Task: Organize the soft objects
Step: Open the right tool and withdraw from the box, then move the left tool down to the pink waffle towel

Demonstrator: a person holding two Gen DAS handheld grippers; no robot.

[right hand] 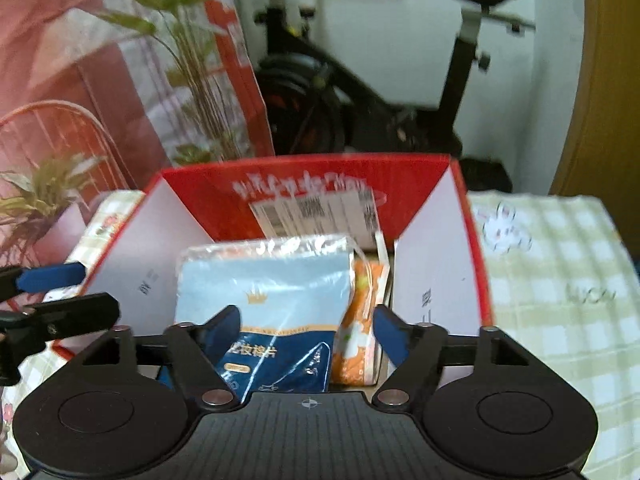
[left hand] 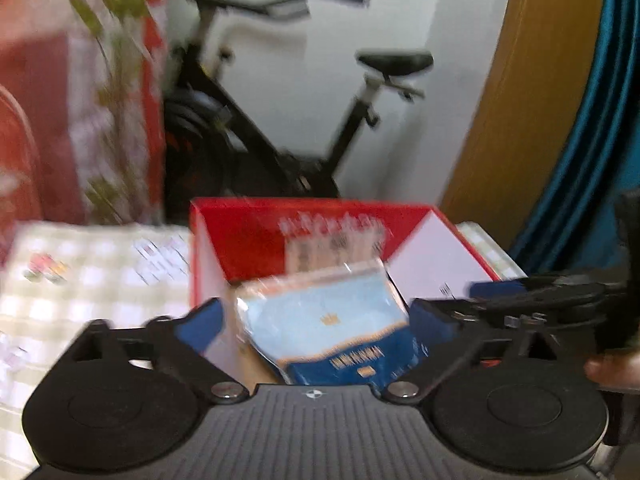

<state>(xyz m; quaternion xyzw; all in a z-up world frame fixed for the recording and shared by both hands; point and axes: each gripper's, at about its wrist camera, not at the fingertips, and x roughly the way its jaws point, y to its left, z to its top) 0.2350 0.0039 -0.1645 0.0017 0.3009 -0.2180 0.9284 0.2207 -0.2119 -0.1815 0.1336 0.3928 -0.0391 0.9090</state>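
Observation:
A red cardboard box [left hand: 256, 236] [right hand: 400, 184] with white inner flaps stands open on the checked cloth. Inside it lies a blue pack [left hand: 328, 320] [right hand: 272, 292] wrapped in clear plastic, and an orange pack [right hand: 360, 320] leans against its right side. My left gripper [left hand: 316, 316] hovers over the box with its blue-padded jaws wide open and clear of the blue pack. My right gripper [right hand: 308, 328] is also open above the two packs and grips nothing. One blue pad of the left gripper's fingers [right hand: 52, 275] shows at the left edge of the right wrist view.
A black exercise bike [left hand: 280, 140] [right hand: 360, 92] stands behind the table by the white wall. A potted plant [right hand: 188, 60] and red-white fabric [left hand: 60, 100] are at the left. The checked tablecloth [right hand: 560, 280] extends on both sides of the box. A wooden door [left hand: 520, 100] is at the right.

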